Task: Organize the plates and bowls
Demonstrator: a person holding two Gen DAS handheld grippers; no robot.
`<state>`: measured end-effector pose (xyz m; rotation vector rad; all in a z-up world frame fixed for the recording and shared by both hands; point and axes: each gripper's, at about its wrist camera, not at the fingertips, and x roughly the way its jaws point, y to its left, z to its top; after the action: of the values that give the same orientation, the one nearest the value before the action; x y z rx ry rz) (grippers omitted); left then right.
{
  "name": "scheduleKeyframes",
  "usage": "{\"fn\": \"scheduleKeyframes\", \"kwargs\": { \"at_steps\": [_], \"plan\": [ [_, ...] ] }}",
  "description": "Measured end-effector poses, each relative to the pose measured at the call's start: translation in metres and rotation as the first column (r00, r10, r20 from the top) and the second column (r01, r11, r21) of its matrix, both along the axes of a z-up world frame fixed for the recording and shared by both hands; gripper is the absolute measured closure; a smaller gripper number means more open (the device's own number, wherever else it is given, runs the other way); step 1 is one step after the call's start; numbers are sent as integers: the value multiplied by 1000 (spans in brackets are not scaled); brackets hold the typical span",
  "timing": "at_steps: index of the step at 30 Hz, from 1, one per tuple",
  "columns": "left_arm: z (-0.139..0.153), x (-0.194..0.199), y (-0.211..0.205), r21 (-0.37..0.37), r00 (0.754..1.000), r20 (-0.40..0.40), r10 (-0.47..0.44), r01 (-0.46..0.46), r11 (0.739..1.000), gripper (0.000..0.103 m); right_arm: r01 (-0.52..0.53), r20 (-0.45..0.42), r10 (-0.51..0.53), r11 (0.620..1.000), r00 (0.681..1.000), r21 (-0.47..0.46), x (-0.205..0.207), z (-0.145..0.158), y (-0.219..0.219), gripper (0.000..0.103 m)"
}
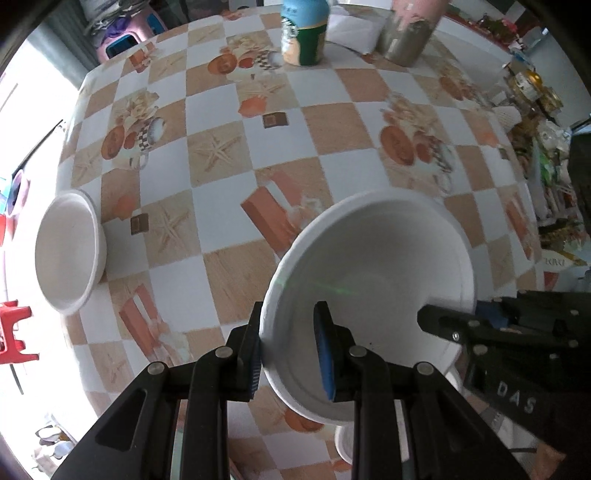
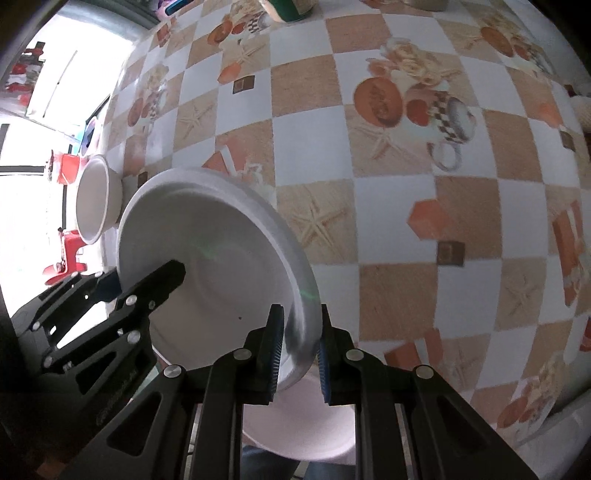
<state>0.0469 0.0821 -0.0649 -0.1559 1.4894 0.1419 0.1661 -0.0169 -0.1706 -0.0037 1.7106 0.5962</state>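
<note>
The table (image 1: 229, 110), in its checked cloth, fills both views and carries everything, so I start there. Over its near edge I hold a big white plate (image 1: 373, 258) off the surface and tilted, gripped from both sides: my left gripper (image 1: 288, 354) is clamped on its left rim, one finger outside the wall and the blue-padded one inside, and my right gripper (image 2: 299, 354) pinches the opposite rim the same way. I judge the two-sided hold is there to keep a wide, light dish level enough to carry and drop onto a stack. Under the plate, right at the near table edge, sits another white dish (image 2: 295, 432), likely the stack base, but the fingers and the plate cover most of it, so I cannot tell bowl from plate. A smaller white bowl (image 1: 68, 254) rests alone at the far left edge of the table, well apart from the plate, not yet gathered. At the far side stand a green and blue bottle (image 1: 303, 33) and a pink and grey cup (image 1: 410, 29), both cut off at the top of the frame, labels unreadable. Room clutter right of the table is blurred. The plate itself is motion-smeared, so its exact tilt is hard to call.
</note>
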Motion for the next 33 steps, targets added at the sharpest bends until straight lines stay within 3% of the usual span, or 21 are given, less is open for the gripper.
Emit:
{"fn": "scheduleKeyframes", "kwargs": {
  "at_steps": [7, 14, 22, 25, 29, 30, 31, 32, 33],
  "plan": [
    [8, -20, -35, -21, 997, -6, -80, 80, 997, 75, 10, 15, -9, 1000, 1000, -26, -26, 14, -23, 84],
    [5, -52, -68, -49, 984, -39, -175, 173, 984, 75, 38, -38, -41, 997, 998, -66, -59, 7, -53, 84],
    [-15, -67, -79, -84, 979, -87, -184, 177, 981, 75, 28, -69, -37, 993, 997, -118, -82, -9, -60, 83],
    [-20, -71, -79, -87, 979, -97, -181, 172, 981, 67, 22, -69, -31, 992, 997, -124, -85, -13, -59, 83],
    [-17, -77, -71, -56, 984, -91, -156, 151, 987, 38, 12, -62, -21, 991, 998, -135, -87, -14, -56, 83],
    [-16, -79, -68, -57, 985, -87, -148, 143, 988, 35, 13, -63, -22, 990, 998, -139, -88, -15, -55, 83],
    [-13, -82, -64, -64, 987, -79, -137, 132, 989, 32, 15, -64, -25, 990, 998, -142, -88, -14, -56, 80],
    [-11, -83, -60, -69, 989, -74, -132, 127, 990, 30, 20, -61, -29, 989, 998, -146, -88, -14, -57, 64],
    [-9, -85, -57, -72, 990, -71, -126, 121, 990, 29, 24, -56, -32, 988, 998, -150, -88, -13, -58, 39]
  ]
}}
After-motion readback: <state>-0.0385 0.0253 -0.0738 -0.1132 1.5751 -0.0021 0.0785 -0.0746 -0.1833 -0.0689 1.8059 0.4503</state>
